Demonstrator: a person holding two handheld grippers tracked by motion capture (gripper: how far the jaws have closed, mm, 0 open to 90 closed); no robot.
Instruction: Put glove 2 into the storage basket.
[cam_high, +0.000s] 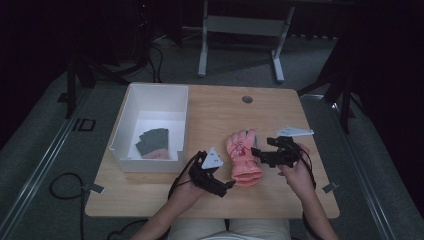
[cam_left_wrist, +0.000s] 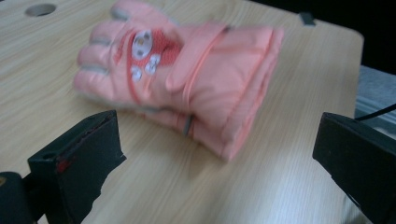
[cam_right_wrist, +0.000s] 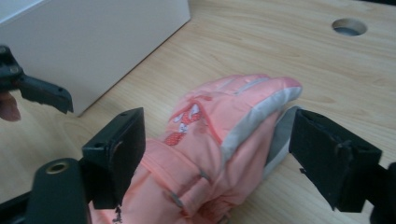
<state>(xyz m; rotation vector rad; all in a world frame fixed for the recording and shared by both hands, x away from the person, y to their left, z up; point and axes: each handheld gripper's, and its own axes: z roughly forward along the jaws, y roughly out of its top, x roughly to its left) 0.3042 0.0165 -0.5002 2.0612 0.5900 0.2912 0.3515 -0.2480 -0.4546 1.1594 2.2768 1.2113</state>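
A pink winter glove (cam_high: 244, 157) with grey finger trim and a red-and-white pattern lies on the wooden table (cam_high: 210, 115), fingers pointing away from me; it seems to rest on a second pink layer. My right gripper (cam_high: 259, 154) sits at the glove's right side. In the right gripper view its jaws stand open (cam_right_wrist: 217, 121) astride the glove (cam_right_wrist: 210, 140), and the pads do not press on it. My left gripper (cam_high: 226, 185) hovers at the glove's near left corner. It is open (cam_left_wrist: 217, 135), with the glove (cam_left_wrist: 187, 79) lying ahead of its jaws.
A white open box (cam_high: 122, 127) stands at the left of the table, holding dark grey folded items (cam_high: 154, 141). Its wall (cam_right_wrist: 93, 42) is close to the left of the glove. A cable hole (cam_high: 247, 99) lies at the table's far middle. A desk frame stands beyond.
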